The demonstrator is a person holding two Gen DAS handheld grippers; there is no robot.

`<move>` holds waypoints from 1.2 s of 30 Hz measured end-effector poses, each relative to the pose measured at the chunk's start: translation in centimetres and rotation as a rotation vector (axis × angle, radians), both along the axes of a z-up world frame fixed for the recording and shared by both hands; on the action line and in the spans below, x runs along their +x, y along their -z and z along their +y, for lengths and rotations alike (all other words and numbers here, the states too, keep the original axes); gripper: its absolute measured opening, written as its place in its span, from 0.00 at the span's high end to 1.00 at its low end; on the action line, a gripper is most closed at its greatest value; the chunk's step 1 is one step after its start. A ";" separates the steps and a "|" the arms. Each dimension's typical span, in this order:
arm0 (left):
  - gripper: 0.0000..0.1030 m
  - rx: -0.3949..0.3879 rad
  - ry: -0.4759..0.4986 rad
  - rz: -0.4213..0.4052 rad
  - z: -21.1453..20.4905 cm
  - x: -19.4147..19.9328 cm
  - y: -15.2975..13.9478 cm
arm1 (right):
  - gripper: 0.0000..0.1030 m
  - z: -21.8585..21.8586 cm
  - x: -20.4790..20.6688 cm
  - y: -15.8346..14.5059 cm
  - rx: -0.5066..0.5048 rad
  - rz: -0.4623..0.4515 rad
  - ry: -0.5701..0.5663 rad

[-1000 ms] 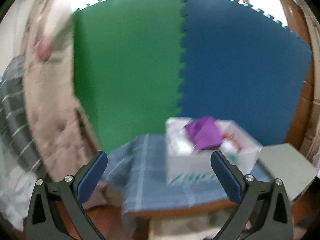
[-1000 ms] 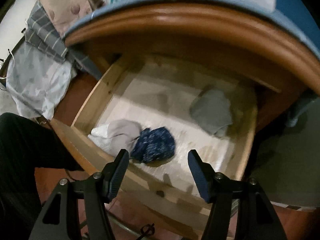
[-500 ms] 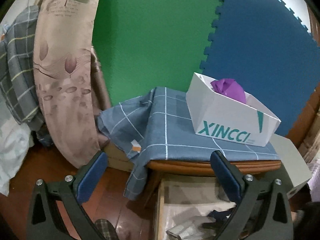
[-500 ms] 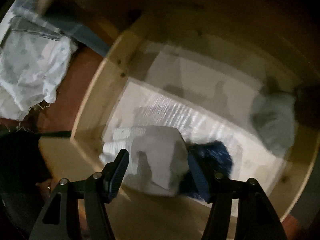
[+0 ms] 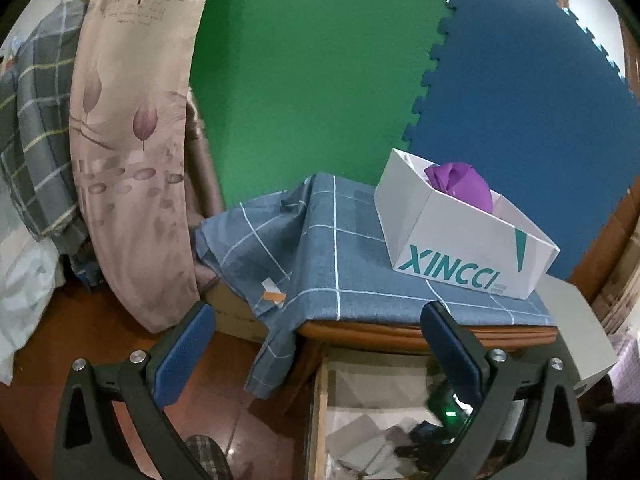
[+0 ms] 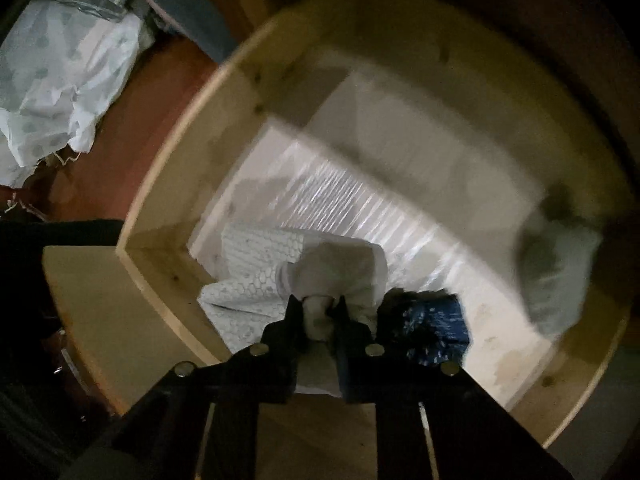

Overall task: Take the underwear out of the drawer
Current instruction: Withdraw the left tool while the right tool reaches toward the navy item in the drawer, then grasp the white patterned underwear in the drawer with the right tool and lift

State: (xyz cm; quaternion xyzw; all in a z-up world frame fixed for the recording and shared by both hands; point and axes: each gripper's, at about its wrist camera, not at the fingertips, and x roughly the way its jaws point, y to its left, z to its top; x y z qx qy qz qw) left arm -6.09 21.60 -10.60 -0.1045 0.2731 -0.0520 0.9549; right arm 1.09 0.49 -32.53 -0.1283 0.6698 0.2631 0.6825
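The right tool (image 6: 317, 314) is clenched on a bunched fold of the pale grey underwear (image 6: 340, 268), which lies near the front left corner of the open drawer (image 6: 168, 184), so the grasp appears made and the lift is the step in hand. Next it calls for a straight pull upward, clearing the drawer's front edge without dragging the dark blue garment (image 6: 436, 328) lying just beside it. This tool points steeply down into the drawer. Farther back, a grey-green garment (image 6: 560, 276) rests toward the right side. The left tool (image 5: 316, 344) hangs released and idle, held level, facing the checked cloth (image 5: 320, 248) on the surface and the white box (image 5: 460, 240).
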 end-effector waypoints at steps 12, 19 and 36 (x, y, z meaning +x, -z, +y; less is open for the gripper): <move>0.02 0.090 -0.019 0.026 -1.3 1.1 1.0 | 0.87 -6.4 -5.4 -15.3 0.165 -0.384 0.200; 0.01 0.130 -0.017 0.035 -2.0 1.3 1.4 | 0.87 -10.6 -7.0 -24.7 0.161 -0.623 0.292; 0.01 0.174 0.015 0.033 -2.9 0.9 1.4 | 0.87 -11.4 -3.8 -38.0 0.153 -0.916 0.388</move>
